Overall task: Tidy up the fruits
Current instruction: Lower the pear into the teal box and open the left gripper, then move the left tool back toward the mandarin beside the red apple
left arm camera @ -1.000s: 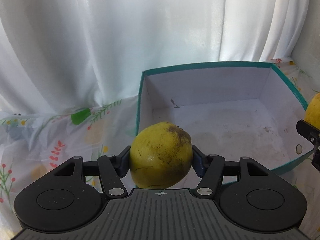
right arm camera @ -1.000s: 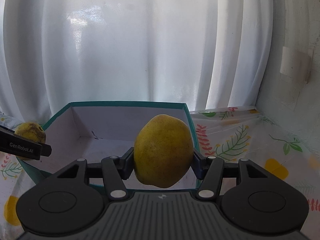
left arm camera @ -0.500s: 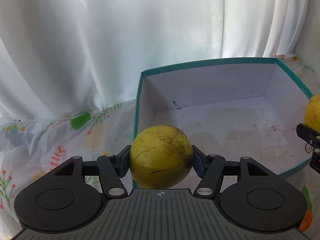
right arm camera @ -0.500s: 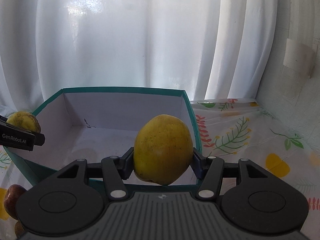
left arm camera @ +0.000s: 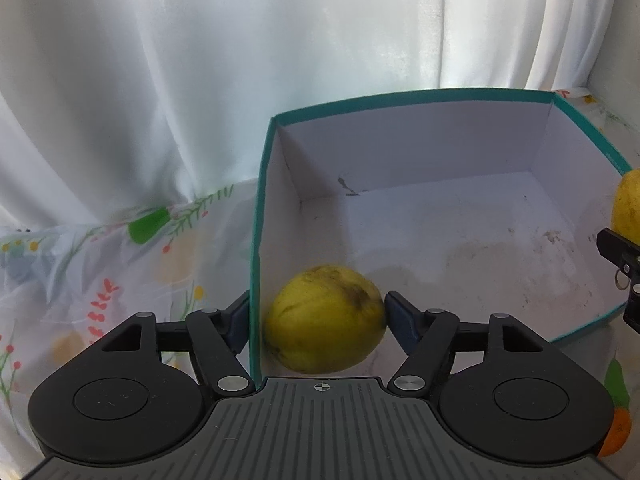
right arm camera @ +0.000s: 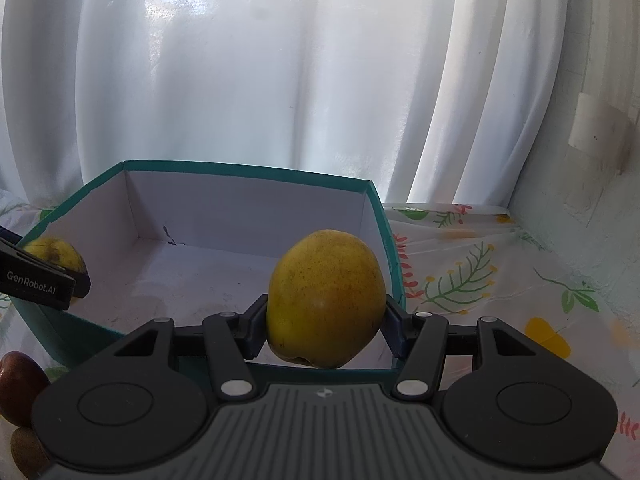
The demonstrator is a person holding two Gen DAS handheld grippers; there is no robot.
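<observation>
A teal-rimmed white box [left arm camera: 416, 100] stands open ahead; it also shows in the right wrist view [right arm camera: 248, 168]. My left gripper [left arm camera: 318, 320] is open, straddling the box's left wall. A yellow spotted fruit [left arm camera: 325, 318] sits between its fingers inside the box's near left corner, free of the left pad and touching or nearly touching the right one. My right gripper [right arm camera: 325, 330] is shut on a yellow apple-like fruit [right arm camera: 325, 298], held above the box's near right edge. The left fruit also shows in the right wrist view [right arm camera: 56, 254].
White curtains hang behind the box. A floral tablecloth [right arm camera: 500, 280] covers the table. A dark brown fruit [right arm camera: 18, 388] and a smaller brownish one [right arm camera: 26, 446] lie left of the box front. An orange fruit [left arm camera: 618, 434] lies at the lower right.
My left gripper has moved forward and down to the box's left corner and opened, letting go of its yellow fruit. My right gripper has moved closer over the box, still holding its fruit.
</observation>
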